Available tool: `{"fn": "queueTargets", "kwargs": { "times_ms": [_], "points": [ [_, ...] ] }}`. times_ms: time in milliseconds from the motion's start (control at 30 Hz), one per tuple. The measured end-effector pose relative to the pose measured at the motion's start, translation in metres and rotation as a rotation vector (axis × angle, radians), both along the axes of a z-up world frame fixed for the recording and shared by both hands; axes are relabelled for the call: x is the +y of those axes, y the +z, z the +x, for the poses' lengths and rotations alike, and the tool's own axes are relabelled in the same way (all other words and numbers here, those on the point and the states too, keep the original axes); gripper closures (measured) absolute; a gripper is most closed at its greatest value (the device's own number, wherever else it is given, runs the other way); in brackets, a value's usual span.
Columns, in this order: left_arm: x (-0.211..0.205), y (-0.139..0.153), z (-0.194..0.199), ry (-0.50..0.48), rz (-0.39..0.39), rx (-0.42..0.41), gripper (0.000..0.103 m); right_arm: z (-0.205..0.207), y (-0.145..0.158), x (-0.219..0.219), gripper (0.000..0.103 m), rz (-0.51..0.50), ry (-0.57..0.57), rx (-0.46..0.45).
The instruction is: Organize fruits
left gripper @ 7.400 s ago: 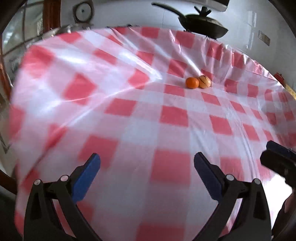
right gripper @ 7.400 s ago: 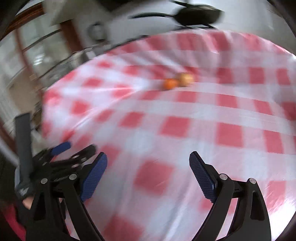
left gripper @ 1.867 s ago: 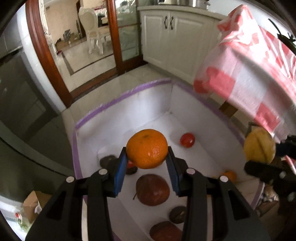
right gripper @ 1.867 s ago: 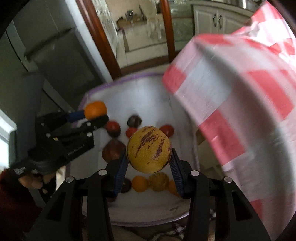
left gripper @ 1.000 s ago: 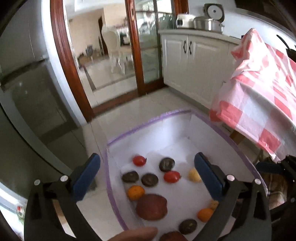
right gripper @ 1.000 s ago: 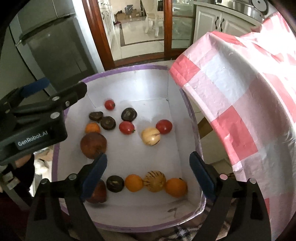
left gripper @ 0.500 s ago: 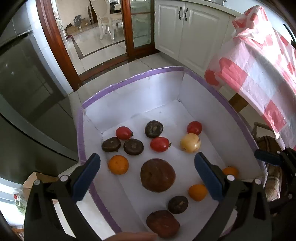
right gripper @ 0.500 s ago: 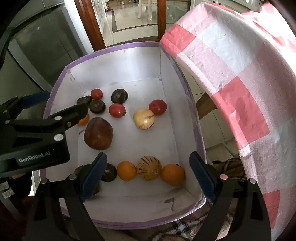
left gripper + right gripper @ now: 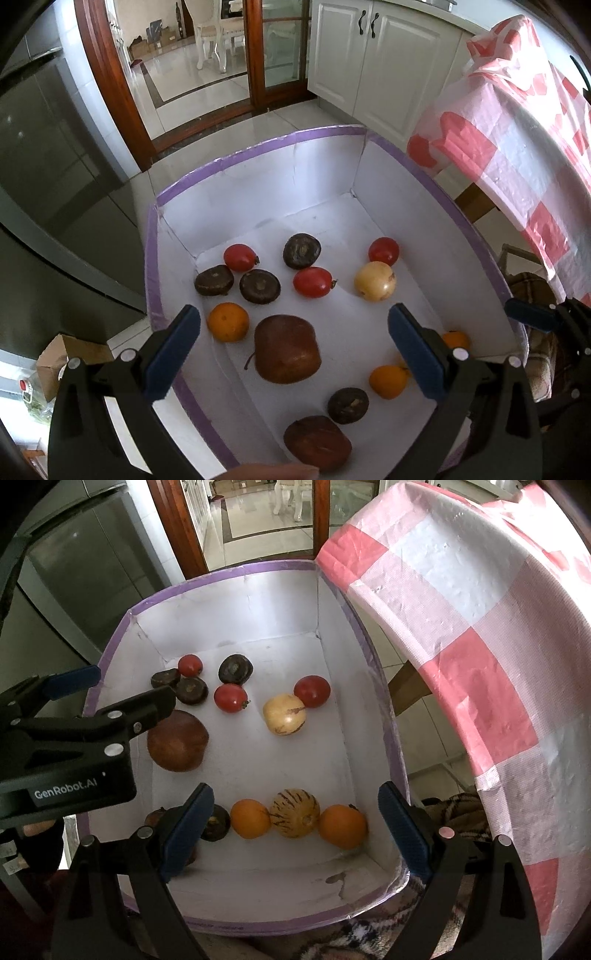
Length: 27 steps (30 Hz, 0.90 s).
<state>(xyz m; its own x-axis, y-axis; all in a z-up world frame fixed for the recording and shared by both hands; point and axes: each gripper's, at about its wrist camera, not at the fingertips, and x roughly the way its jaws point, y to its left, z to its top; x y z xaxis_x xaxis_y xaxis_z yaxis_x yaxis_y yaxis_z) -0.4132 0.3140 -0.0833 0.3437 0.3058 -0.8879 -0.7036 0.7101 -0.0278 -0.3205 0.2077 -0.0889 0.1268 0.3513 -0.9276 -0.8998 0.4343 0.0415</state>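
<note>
Both grippers hang over a big white box [image 9: 236,602] with a purple rim, down on the floor. The left gripper [image 9: 293,349] is wide open and holds nothing. The right gripper [image 9: 295,821] is wide open too, and it is empty.

All the fruit that shows is in the box. In the right wrist view, a row sits low in the frame, along the near wall: an orange [image 9: 250,818], a striped yellow fruit [image 9: 294,818] and a second orange [image 9: 342,826], each touching the next. A big brown fruit [image 9: 177,740] lies at the left of the frame, partly behind the left gripper. A pale yellow fruit [image 9: 284,715] sits in the middle, touching a red tomato [image 9: 312,691]. Another tomato [image 9: 230,698] and some dark round fruits [image 9: 235,669] lie toward the upper left. The checked cloth [image 9: 461,635] of the bench hangs down at the right.

The oranges look firm and round, so they may roll if bumped. It is best to hold one across its middle, one pad on each side. The tomatoes look smooth and soft, so a hard squeeze could squash them. The big brown fruit looks heavy and needs a wide grip. The box looks nearly filled, so the job seems close to its end.
</note>
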Motion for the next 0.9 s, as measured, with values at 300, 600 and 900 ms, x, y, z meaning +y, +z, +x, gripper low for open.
{"fn": "queueTargets", "kwargs": {
  "times_ms": [300,600,900],
  "points": [
    [0.001,-0.002,0.001,-0.006,-0.01,0.0,0.001,0.001,-0.005,-0.002,0.015,-0.006,-0.005,0.005],
    [0.004,-0.005,0.0,-0.002,-0.02,-0.002,0.001,0.001,-0.008,-0.002,0.015,-0.015,-0.008,0.008],
    [0.007,-0.005,-0.003,0.001,-0.022,-0.004,0.001,0.001,-0.01,-0.002,0.015,-0.02,-0.009,0.01]
  ]
}}
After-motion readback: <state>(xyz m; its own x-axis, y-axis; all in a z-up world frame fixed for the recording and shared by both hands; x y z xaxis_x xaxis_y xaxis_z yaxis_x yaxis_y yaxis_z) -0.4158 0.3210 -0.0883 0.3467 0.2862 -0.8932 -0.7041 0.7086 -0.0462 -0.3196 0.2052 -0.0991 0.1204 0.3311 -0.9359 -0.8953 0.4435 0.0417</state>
